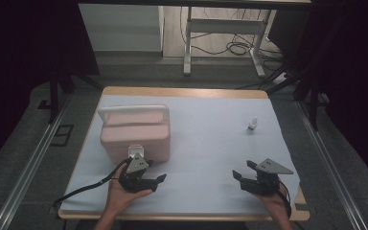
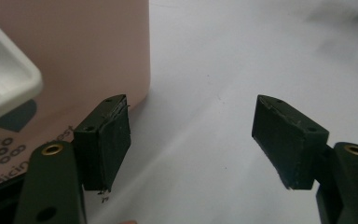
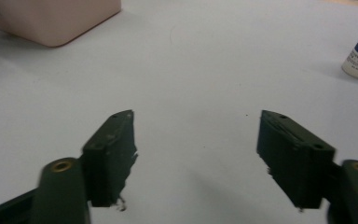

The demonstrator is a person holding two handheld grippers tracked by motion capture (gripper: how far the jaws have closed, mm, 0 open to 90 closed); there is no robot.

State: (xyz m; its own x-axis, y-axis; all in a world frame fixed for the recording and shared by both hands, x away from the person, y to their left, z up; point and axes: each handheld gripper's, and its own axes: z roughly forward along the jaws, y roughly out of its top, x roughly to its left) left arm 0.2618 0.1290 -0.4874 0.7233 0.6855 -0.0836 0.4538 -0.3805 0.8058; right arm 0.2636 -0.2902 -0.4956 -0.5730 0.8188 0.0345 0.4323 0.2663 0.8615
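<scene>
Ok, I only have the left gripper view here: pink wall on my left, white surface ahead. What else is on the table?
Observer: A small white bottle with a blue label stands far right on the white sheet.
Operator: Is that pink thing a box?
Observer: Yes, a pink plastic case with a white carry handle, lid shut.
Operator: Where's the other gripper?
Observer: The right gripper sits near the front right, jaws open, holding nothing; the left gripper is open too.
</scene>
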